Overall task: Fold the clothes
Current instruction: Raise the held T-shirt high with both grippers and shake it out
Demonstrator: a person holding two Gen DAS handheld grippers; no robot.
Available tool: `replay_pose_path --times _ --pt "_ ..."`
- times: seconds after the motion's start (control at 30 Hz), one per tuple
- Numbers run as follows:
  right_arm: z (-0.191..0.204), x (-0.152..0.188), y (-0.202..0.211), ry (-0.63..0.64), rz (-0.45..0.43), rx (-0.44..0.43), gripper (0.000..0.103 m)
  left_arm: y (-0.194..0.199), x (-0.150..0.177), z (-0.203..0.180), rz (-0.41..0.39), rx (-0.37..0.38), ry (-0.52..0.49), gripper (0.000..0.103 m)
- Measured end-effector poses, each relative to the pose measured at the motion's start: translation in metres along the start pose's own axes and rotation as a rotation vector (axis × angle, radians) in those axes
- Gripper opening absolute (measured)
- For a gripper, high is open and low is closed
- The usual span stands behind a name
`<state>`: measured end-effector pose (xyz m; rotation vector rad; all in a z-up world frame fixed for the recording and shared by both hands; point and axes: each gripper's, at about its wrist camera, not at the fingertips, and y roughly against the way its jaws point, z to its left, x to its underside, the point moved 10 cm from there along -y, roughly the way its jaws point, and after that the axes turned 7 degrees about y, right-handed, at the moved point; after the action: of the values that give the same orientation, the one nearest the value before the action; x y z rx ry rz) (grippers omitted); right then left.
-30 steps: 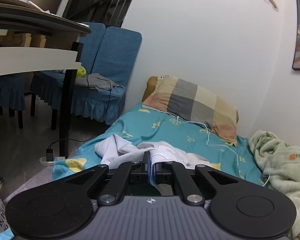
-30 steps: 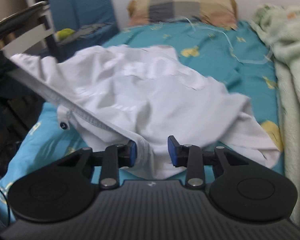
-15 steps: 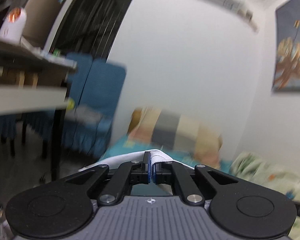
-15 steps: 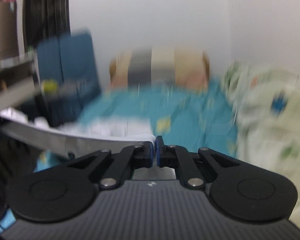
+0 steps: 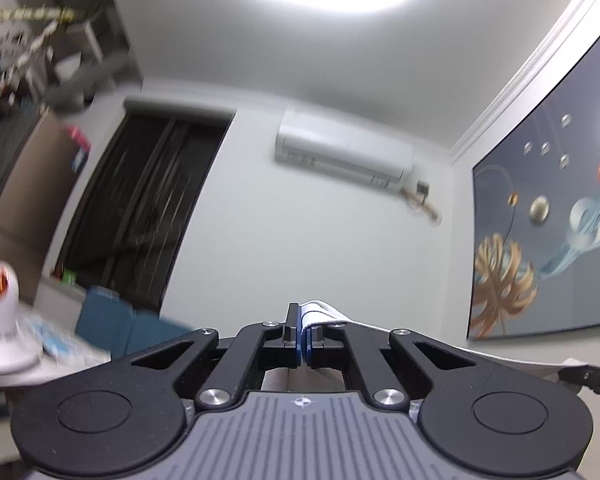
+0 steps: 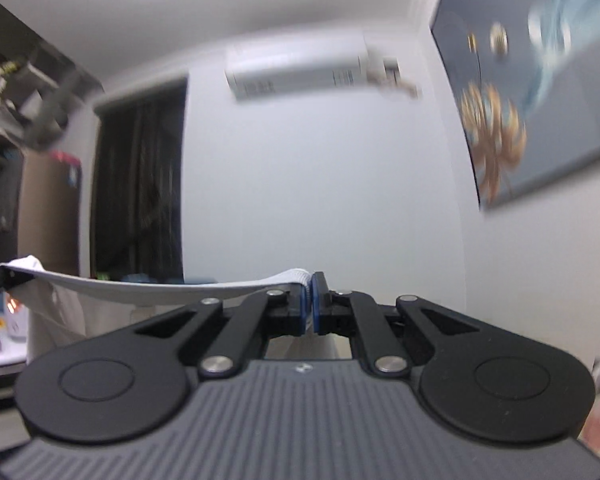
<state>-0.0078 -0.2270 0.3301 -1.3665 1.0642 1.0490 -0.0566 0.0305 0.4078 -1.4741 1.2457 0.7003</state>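
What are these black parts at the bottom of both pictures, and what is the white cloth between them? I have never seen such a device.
There is no robot here. A person holds a two-finger gripper in each hand, and a small wide-angle camera on each one looks forward along its fingers. One picture comes from the left gripper, the other from the right gripper. Both jaws are shut on a white garment, whose edge stretches between them. The cameras point upward, so you see the wall, the air conditioner and a painting, but no surface below. The rest of the garment hangs mostly out of sight.
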Motion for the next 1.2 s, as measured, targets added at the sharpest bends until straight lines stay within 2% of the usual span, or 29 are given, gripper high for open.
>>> replay_pose_path --times 0.1,0.23,0.33,0.43,0.53,0.63,0.83,0.93,1.03,1.2 --pt "0.000 -0.051 0.034 0.026 -0.071 0.006 0.006 0.028 -0.044 -0.023 -0.041 0.026 -0.024 0.002" --pt "-0.003 -0.093 0.067 0.013 -0.107 -0.006 0.006 0.054 -0.075 -0.040 -0.030 0.038 -0.038 0.002" --pt "-0.004 -0.096 0.068 0.010 -0.074 -0.026 0.006 0.054 -0.070 -0.036 0.022 0.024 -0.030 0.003" --pt "-0.002 -0.074 0.045 0.012 -0.006 -0.036 0.006 0.038 -0.045 -0.021 0.081 0.002 -0.028 0.003" --pt "-0.001 -0.035 0.011 0.001 0.077 -0.044 0.006 0.000 0.002 -0.001 0.149 -0.032 -0.029 0.003" --pt "0.001 0.008 -0.029 0.023 0.134 -0.022 0.006 -0.057 0.057 0.024 0.217 -0.066 -0.043 0.003" --pt "-0.013 0.107 -0.153 0.018 0.258 0.007 0.006 -0.187 0.182 0.069 0.342 -0.118 -0.059 0.003" --pt "-0.021 0.169 -0.224 0.004 0.321 0.021 0.006 -0.255 0.261 0.099 0.403 -0.136 -0.065 0.004" --pt "-0.028 0.248 -0.294 -0.008 0.391 0.035 0.006 -0.319 0.356 0.130 0.478 -0.156 -0.082 0.004" --pt "-0.036 0.405 -0.399 -0.005 0.537 0.035 0.006 -0.400 0.529 0.193 0.611 -0.190 -0.097 0.004"
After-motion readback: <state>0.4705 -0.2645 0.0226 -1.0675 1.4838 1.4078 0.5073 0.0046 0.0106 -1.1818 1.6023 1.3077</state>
